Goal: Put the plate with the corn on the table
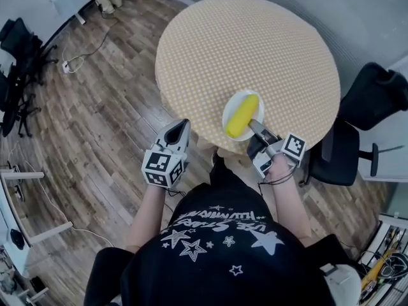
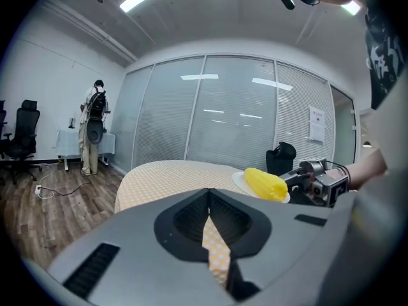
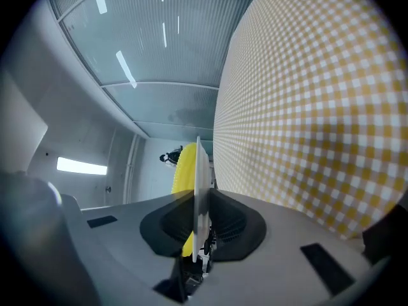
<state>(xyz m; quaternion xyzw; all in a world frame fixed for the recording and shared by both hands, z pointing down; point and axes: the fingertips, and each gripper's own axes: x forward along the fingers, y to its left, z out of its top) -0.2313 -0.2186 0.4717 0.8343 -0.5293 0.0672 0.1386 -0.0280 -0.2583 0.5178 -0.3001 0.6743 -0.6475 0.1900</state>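
A white plate with a yellow corn cob on it is at the near edge of the round table with a yellow checked cloth. My right gripper is shut on the plate's near rim. In the right gripper view the plate shows edge-on between the jaws, the corn behind it and the cloth beside it. My left gripper is shut on nothing, just off the table's near-left edge. The left gripper view shows the corn on the plate to the right.
A black office chair stands close to the table at the right. Wooden floor lies to the left, with a cable and black chairs at the far left. A person stands far off by a desk.
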